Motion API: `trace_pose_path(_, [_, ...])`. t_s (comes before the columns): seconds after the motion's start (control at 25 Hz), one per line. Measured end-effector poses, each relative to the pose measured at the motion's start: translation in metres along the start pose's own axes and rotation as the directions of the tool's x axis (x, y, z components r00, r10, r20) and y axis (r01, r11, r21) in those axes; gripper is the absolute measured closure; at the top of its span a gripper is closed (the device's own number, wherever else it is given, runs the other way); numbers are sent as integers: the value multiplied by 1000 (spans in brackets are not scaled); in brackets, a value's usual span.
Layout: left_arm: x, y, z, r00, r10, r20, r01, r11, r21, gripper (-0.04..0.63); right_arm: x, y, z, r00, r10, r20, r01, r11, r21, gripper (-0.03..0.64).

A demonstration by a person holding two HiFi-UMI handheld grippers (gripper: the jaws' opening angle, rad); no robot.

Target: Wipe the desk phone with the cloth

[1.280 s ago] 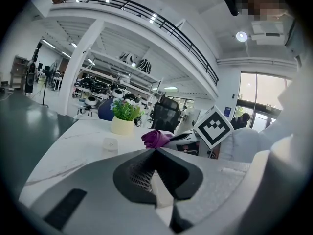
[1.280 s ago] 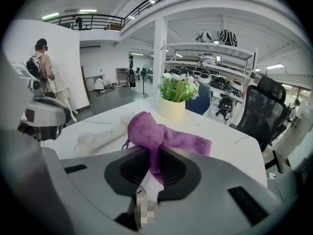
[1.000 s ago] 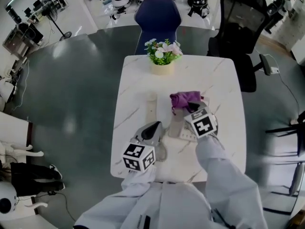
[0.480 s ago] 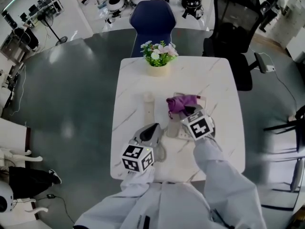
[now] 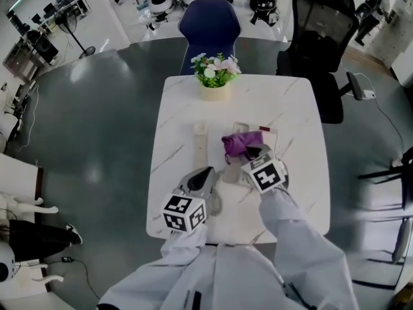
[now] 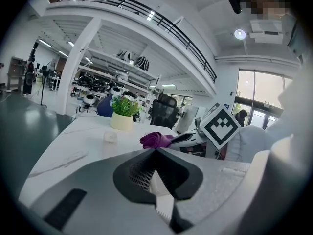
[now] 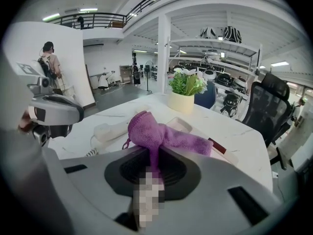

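A purple cloth lies bunched on the pale desk phone base in the middle of the white table. My right gripper is shut on one end of this cloth, which drapes forward over the base. The handset lies off its cradle, left of the base, and shows again in the right gripper view. My left gripper hovers near the table's front left, its jaws shut with nothing seen between them. It stays apart from the phone.
A flower pot stands at the table's far edge. The phone's coiled cord lies beside my left gripper. A blue chair and a black office chair stand beyond the table.
My right gripper has dragged the cloth a little to the left and toward me across the phone. The left gripper has hardly moved.
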State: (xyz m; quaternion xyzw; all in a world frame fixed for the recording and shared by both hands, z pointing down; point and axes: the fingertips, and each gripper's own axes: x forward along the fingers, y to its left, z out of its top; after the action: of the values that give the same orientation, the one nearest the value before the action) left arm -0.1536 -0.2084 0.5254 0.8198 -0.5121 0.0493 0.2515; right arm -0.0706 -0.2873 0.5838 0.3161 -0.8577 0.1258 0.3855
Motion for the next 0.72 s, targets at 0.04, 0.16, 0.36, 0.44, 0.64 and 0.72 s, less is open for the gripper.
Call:
trace_pose_path(0.04, [0, -1, 0, 1000, 2, 1, -2, 1000, 0, 597, 0, 2, -1, 1000, 5, 0, -5, 1000, -3, 581])
trace_pose_path(0.16, [-2, -5, -2, 1000, 11, 6, -11, 1000, 2, 597, -1, 9, -6, 1000, 23, -5, -23, 1000, -6, 581])
trace_pose_path(0.36, [-7, -11, -5, 1000, 27, 10, -27, 1000, -2, 597, -2, 20, -16, 999, 50, -19, -51, 999, -16, 581])
trace_pose_path(0.44, [-10, -14, -6, 999, 31, 11, -31, 1000, -2, 597, -3, 25, -19, 998, 63, -27, -63, 998, -15, 581])
trace_pose_path(0.64, [-13, -19, -7, 999, 35, 17, -35, 999, -1, 597, -5, 32, -26, 997, 72, -34, -73, 997, -20, 581])
trace_pose_path(0.72, [-17, -21, -7, 999, 38, 18, -38, 999, 0, 597, -6, 36, -27, 997, 76, -34, -77, 997, -24, 581])
